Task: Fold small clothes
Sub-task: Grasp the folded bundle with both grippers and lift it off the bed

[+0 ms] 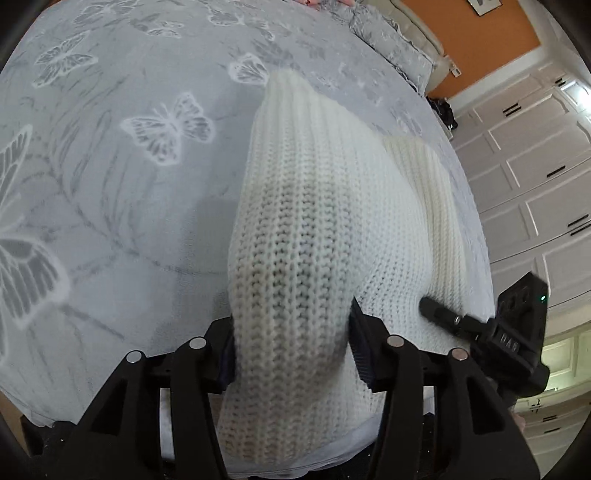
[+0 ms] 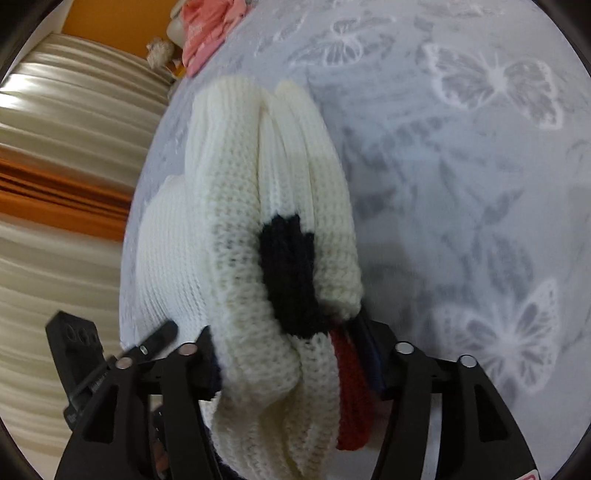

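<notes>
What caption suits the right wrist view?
Right gripper clamps a bunched white knit sweater above the butterfly bedspread.

The grey butterfly-print bedspread (image 1: 110, 166) lay bare and open to the left of the white knitted sweater (image 1: 314, 221), giving free passage there. On the sweater's other side the right gripper (image 1: 480, 332) crowded close, its finger touching the knit. In the right wrist view the bedspread (image 2: 480, 184) was clear to the right, while a pink garment (image 2: 207, 26) lay at the far edge and pale curtains (image 2: 66, 129) hung beyond the bed
</notes>
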{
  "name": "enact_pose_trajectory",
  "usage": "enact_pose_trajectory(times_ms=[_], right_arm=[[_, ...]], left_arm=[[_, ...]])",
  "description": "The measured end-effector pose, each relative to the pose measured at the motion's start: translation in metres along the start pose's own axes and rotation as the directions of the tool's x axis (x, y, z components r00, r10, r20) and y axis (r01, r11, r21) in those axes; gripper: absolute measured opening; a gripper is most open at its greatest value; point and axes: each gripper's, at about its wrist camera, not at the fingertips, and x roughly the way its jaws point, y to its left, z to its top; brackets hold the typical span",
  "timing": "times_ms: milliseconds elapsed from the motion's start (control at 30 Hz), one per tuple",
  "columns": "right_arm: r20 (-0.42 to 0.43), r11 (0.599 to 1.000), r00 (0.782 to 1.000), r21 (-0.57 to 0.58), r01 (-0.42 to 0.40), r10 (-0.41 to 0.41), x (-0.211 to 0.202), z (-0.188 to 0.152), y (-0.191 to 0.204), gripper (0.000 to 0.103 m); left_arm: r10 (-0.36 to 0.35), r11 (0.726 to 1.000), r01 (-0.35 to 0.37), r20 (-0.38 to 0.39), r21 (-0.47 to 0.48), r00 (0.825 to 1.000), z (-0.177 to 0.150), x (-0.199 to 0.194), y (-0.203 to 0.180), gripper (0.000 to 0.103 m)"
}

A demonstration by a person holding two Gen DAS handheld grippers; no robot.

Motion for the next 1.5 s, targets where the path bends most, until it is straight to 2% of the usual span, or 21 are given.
enact_pose_trajectory(times_ms=[233, 567, 833, 900, 967, 1000, 1033, 1067, 1100, 1133, 1233, 1333, 1500], right_arm=[[0.019, 1.000, 1.000, -0.003, 0.000, 0.000, 0.008, -0.003, 0.000, 0.067], [0.035, 1.000, 0.999, -0.008, 0.013, -0.013, 0.010, -0.016, 0.015, 0.069], [0.047, 1.000, 0.999, -0.009, 0.017, -0.016, 0.012, -0.020, 0.016, 0.069], [0.050, 1.000, 0.999, -0.008, 0.020, -0.020, 0.012, -0.021, 0.015, 0.068], [0.059, 0.999, 0.998, -0.016, 0.029, -0.028, 0.010, -0.023, 0.019, 0.052], [0.062, 1.000, 0.998, -0.013, 0.015, -0.014, 0.009, -0.023, 0.022, 0.047], [0.067, 1.000, 0.998, -0.008, 0.010, -0.010, 0.009, -0.023, 0.025, 0.042], [0.081, 0.999, 0.996, -0.020, 0.025, -0.023, 0.006, -0.023, 0.034, 0.039], [0.091, 0.999, 0.996, -0.030, 0.027, -0.024, 0.004, -0.022, 0.041, 0.038], [0.108, 0.999, 0.994, -0.045, 0.022, -0.018, -0.001, -0.021, 0.050, 0.037], [0.176, 0.994, 0.984, -0.107, -0.019, 0.038, -0.025, -0.005, 0.092, 0.035], [0.228, 0.981, 0.970, -0.187, -0.043, 0.086, -0.052, 0.010, 0.137, 0.035], [0.303, 0.951, 0.940, -0.303, -0.059, 0.154, -0.092, 0.026, 0.200, 0.035]], left_arm=[[0.042, 0.998, -0.043, 0.024, 0.052, 0.999, 0.001, -0.001, -0.007, 0.059], [0.058, 0.994, -0.062, 0.053, 0.087, 0.997, 0.002, 0.002, -0.009, 0.065], [0.046, 0.996, -0.050, 0.053, 0.069, 0.998, -0.003, 0.000, -0.003, 0.072], [0.029, 0.998, -0.031, 0.043, 0.048, 0.999, -0.002, 0.001, 0.000, 0.077], [0.008, 1.000, -0.009, 0.040, 0.025, 0.999, -0.001, 0.001, 0.003, 0.078], [-0.003, 1.000, 0.002, 0.041, 0.022, 0.999, -0.001, 0.001, 0.003, 0.072], [-0.025, 0.999, 0.024, 0.043, 0.023, 0.999, 0.000, 0.000, 0.003, 0.051], [-0.063, 0.998, 0.062, 0.033, 0.026, 0.997, 0.003, -0.003, 0.002, 0.049], [-0.071, 0.997, 0.071, 0.038, 0.022, 0.997, 0.006, -0.007, 0.001, 0.042], [-0.084, 0.996, 0.083, 0.044, 0.024, 0.996, 0.011, -0.013, 0.000, 0.039], [-0.134, 0.991, 0.131, 0.080, 0.035, 0.988, 0.033, -0.044, -0.008, 0.038], [-0.155, 0.986, 0.144, 0.136, 0.086, 0.979, 0.064, -0.088, -0.022, 0.038], [-0.190, 0.970, 0.149, 0.219, 0.190, 0.957, 0.096, -0.158, -0.047, 0.038]])
